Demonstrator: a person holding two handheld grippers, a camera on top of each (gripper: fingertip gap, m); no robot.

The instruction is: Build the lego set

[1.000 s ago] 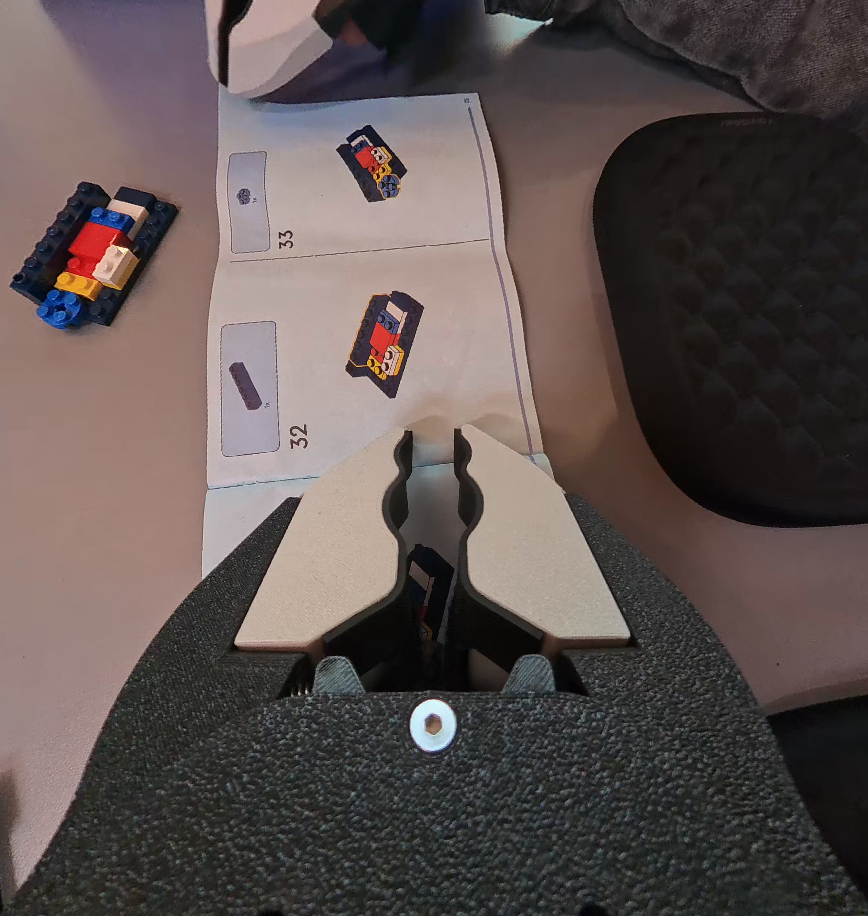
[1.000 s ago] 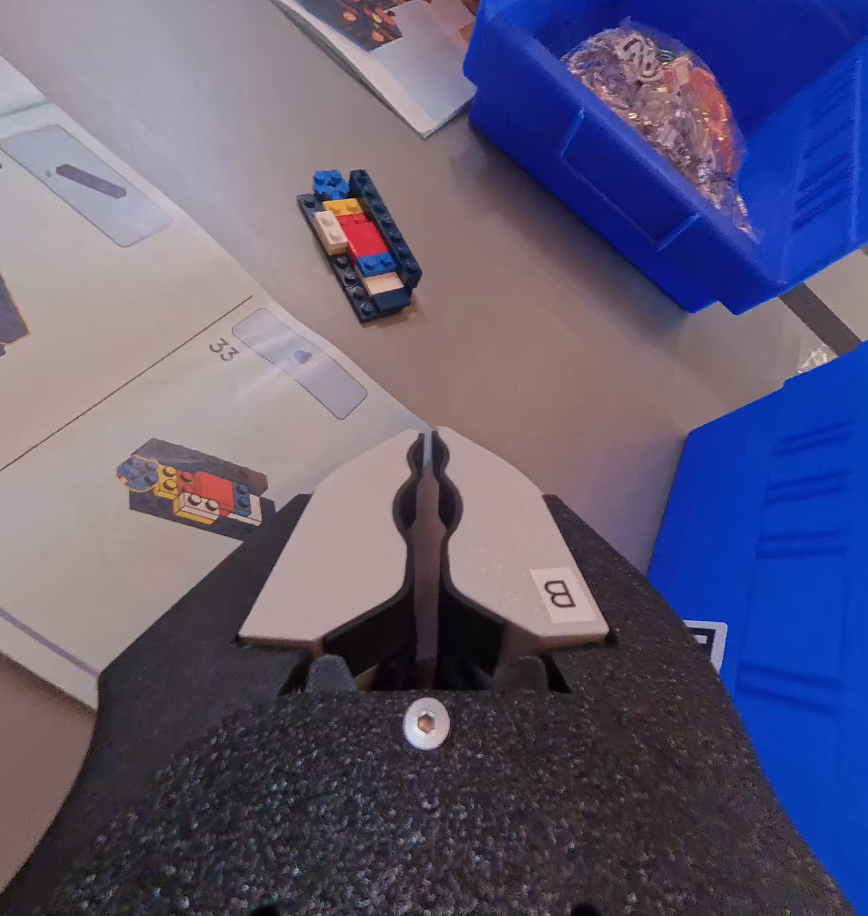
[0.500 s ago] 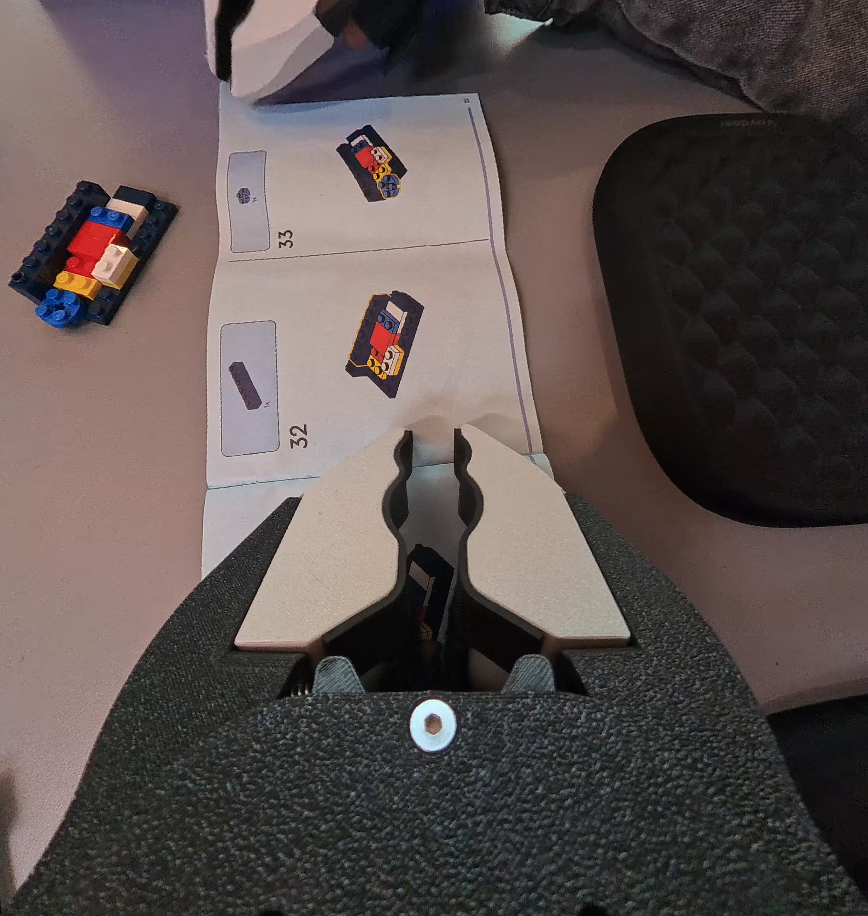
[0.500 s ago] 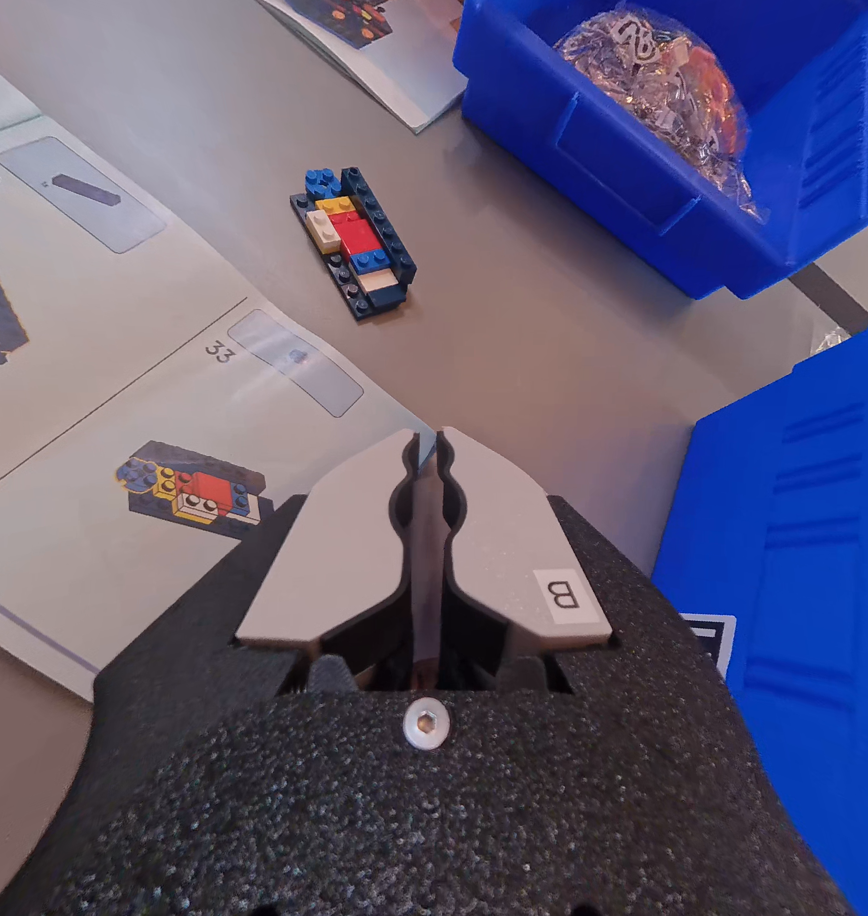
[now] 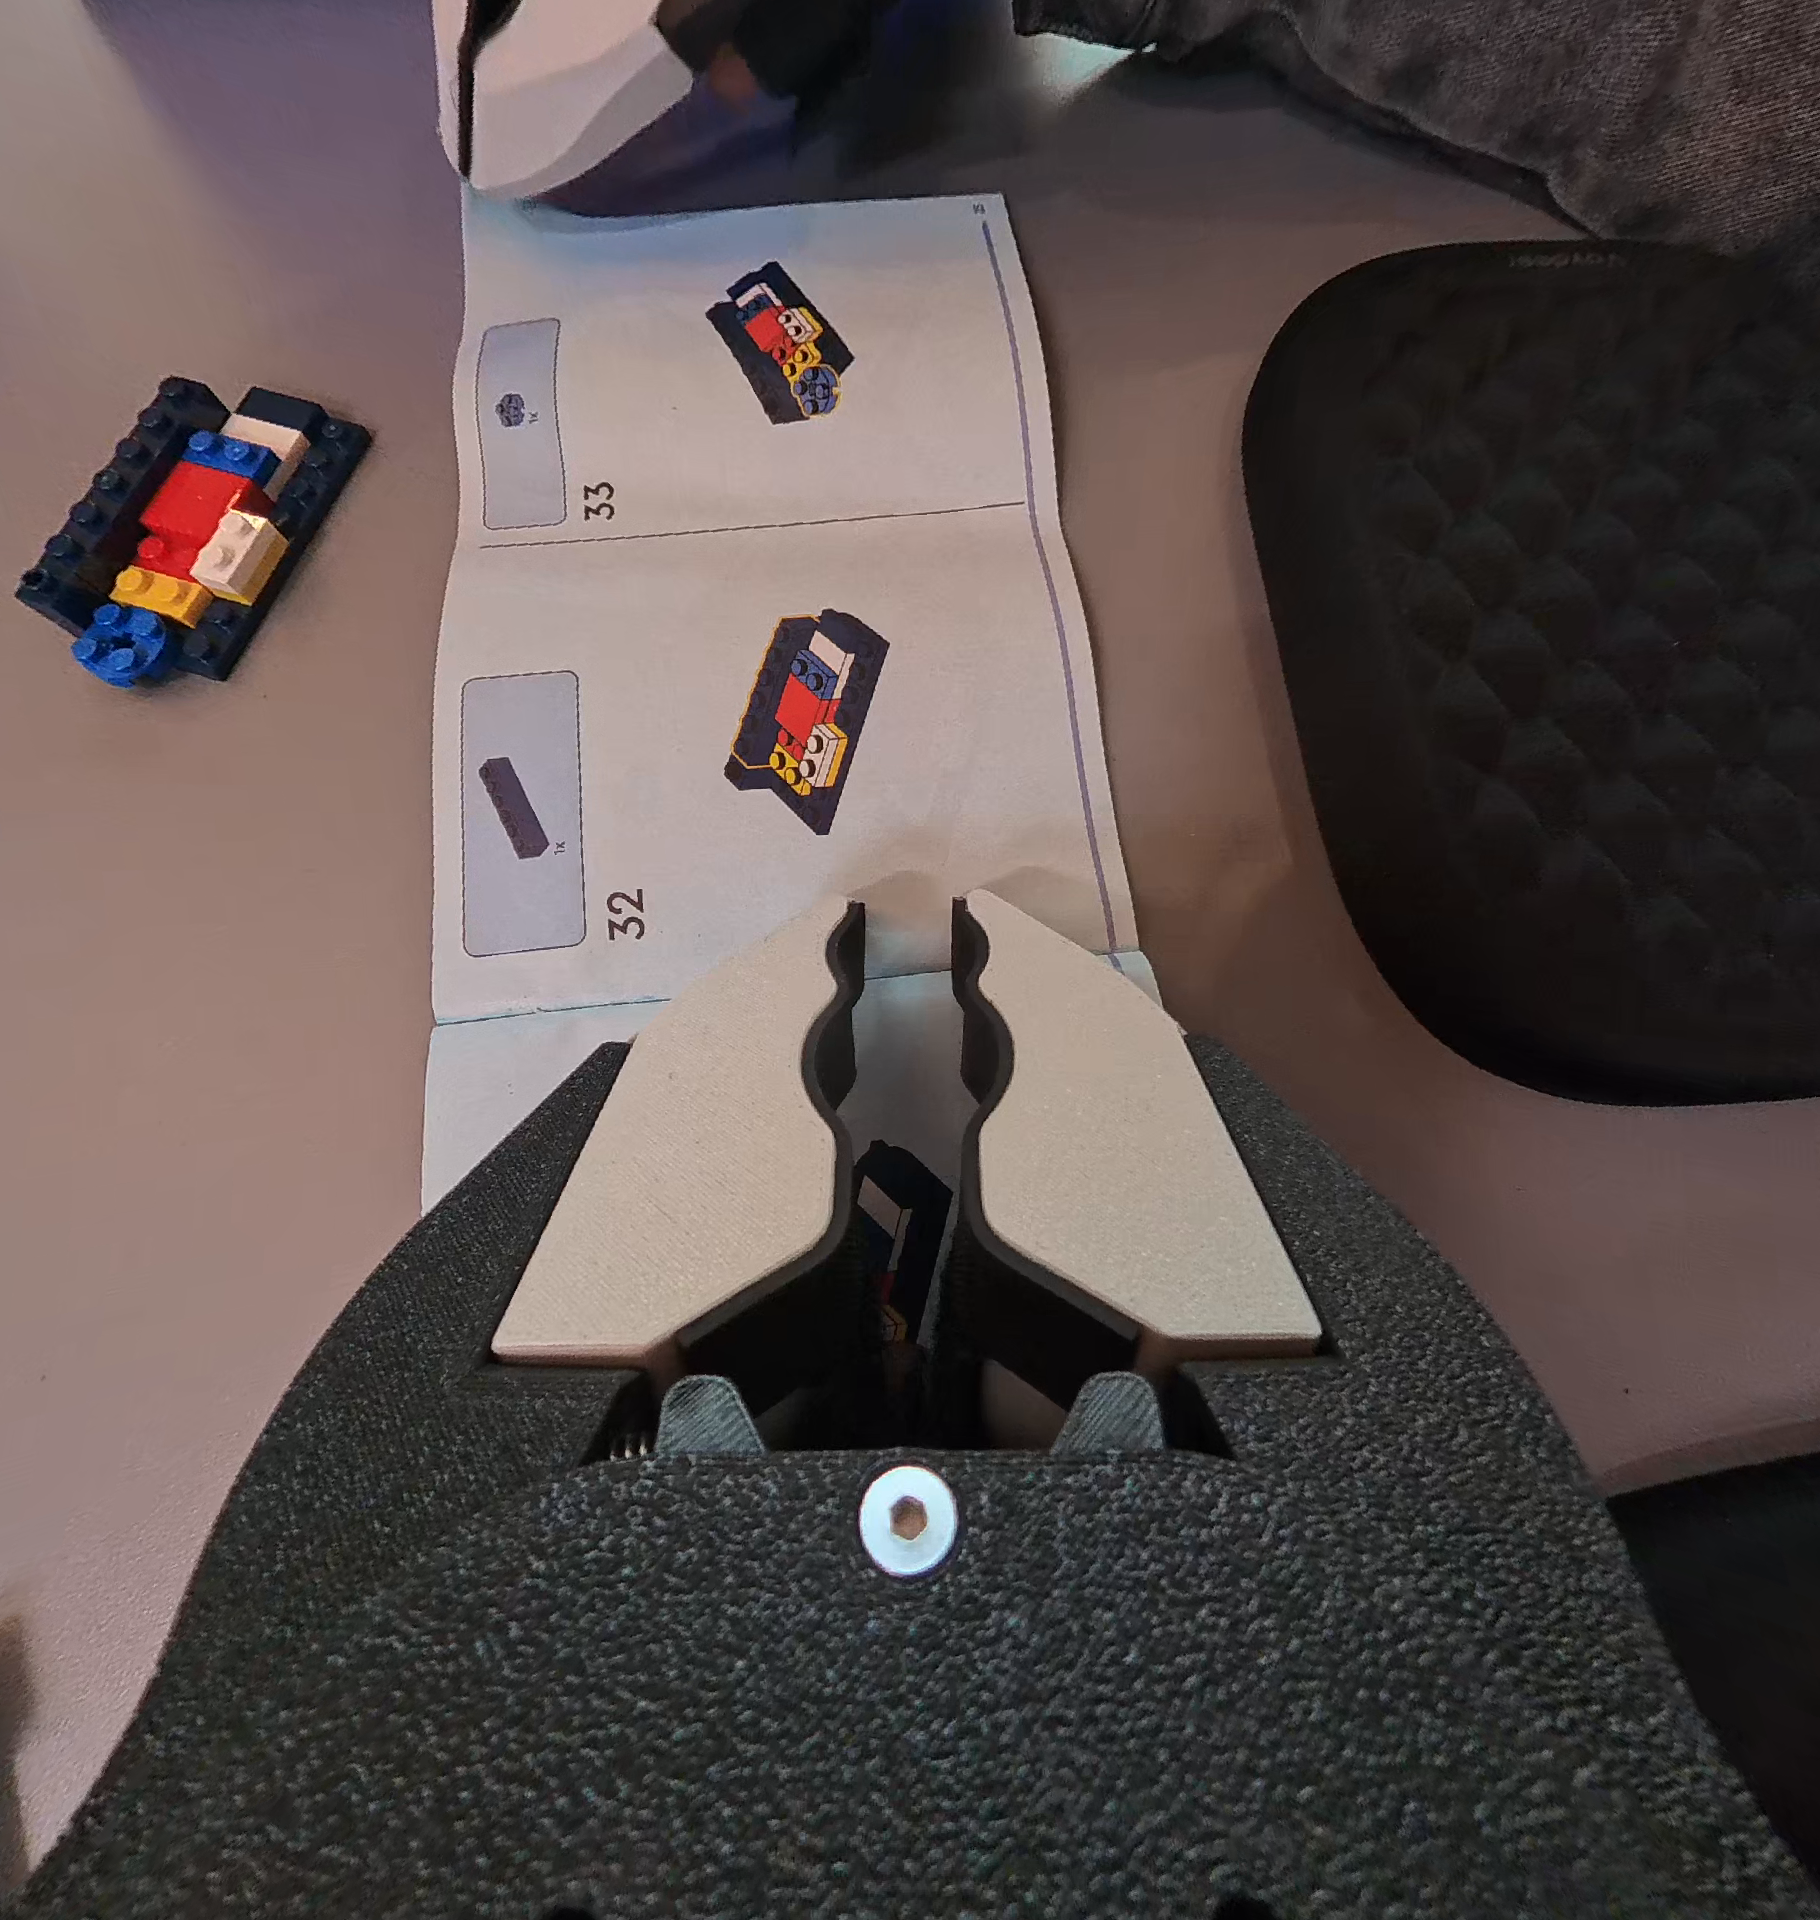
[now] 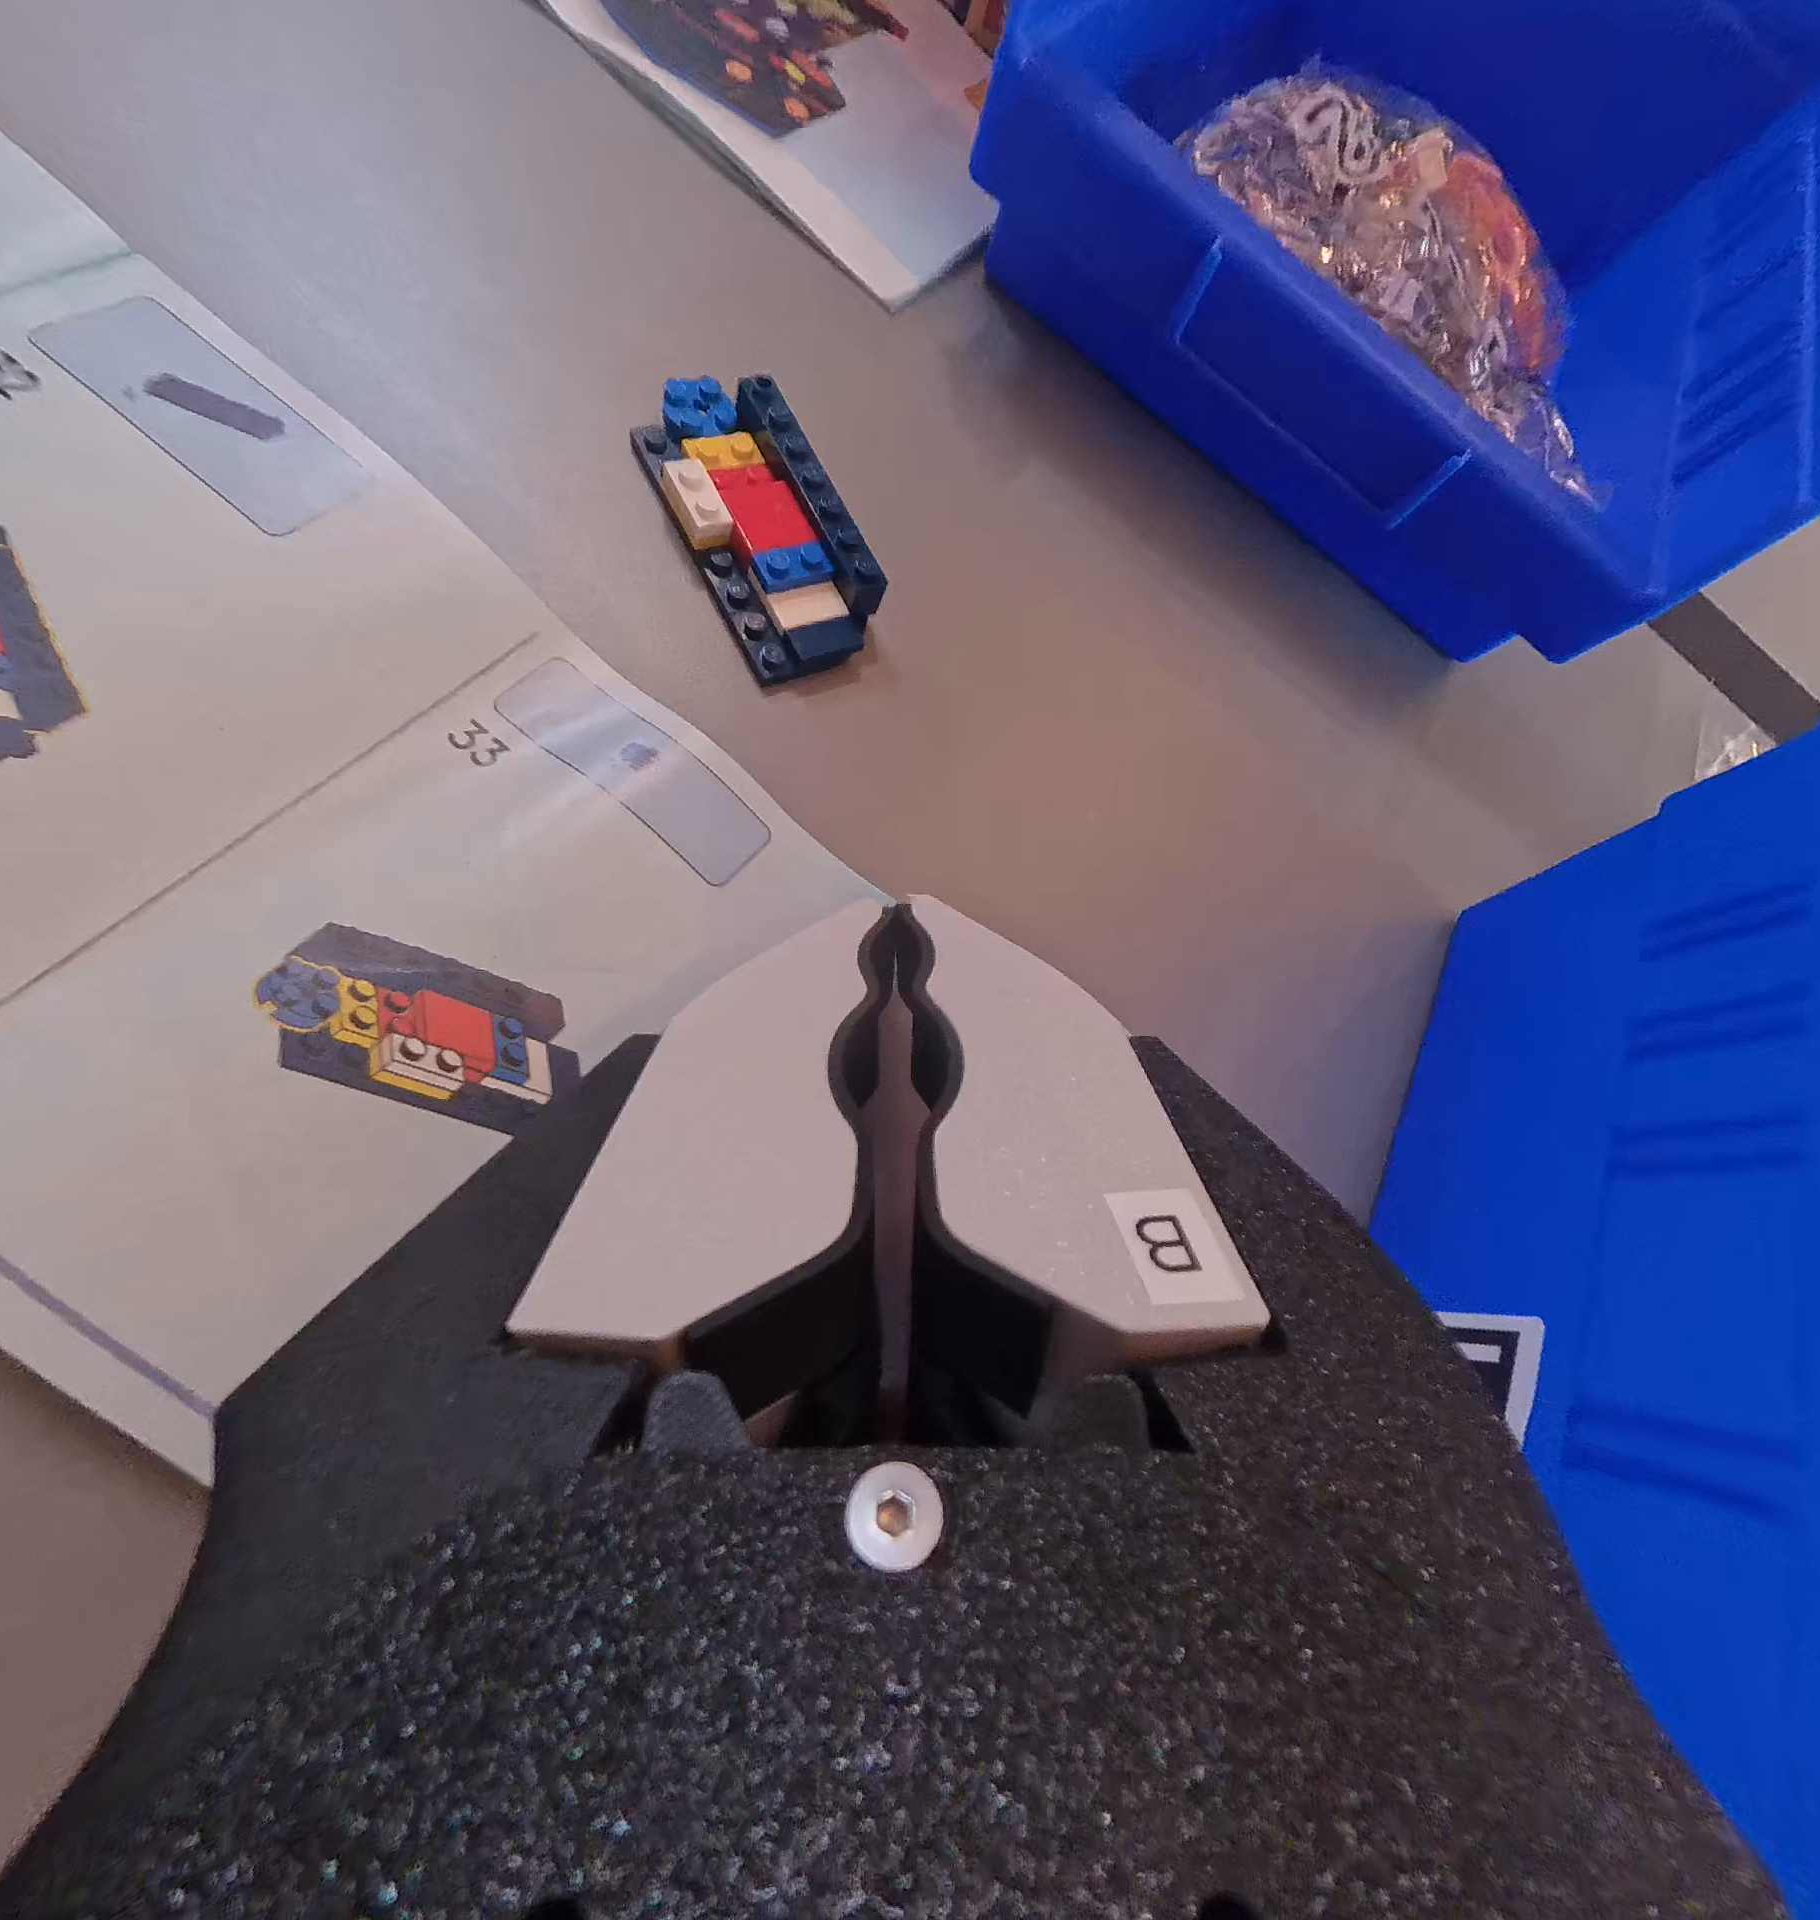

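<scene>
A small brick model (image 5: pixel 194 530) on a dark blue plate, with red, yellow, white and blue bricks, lies on the table left of an open instruction sheet (image 5: pixel 740 582). My left gripper (image 5: pixel 908 909) hovers over the sheet's near part, jaws open, with nothing between the pads. In the right wrist view the model (image 6: pixel 760 525) lies ahead on the table. My right gripper (image 6: pixel 898 914) is shut, its tips meeting just at the corner of the instruction sheet (image 6: pixel 210 831). Nothing shows between its pads.
A blue bin (image 6: pixel 1353 343) with a clear bag of parts (image 6: pixel 1405 239) stands at the far right, and a second blue bin (image 6: pixel 1664 1143) stands close on the right. A booklet (image 6: pixel 781 114) lies at the back. A black padded cushion (image 5: pixel 1571 675) lies right of the sheet. The grippers' ends are close to 20 centimetres from one another.
My right gripper's jaws parted a little half a second ago and have come together again. The left gripper has not moved.
</scene>
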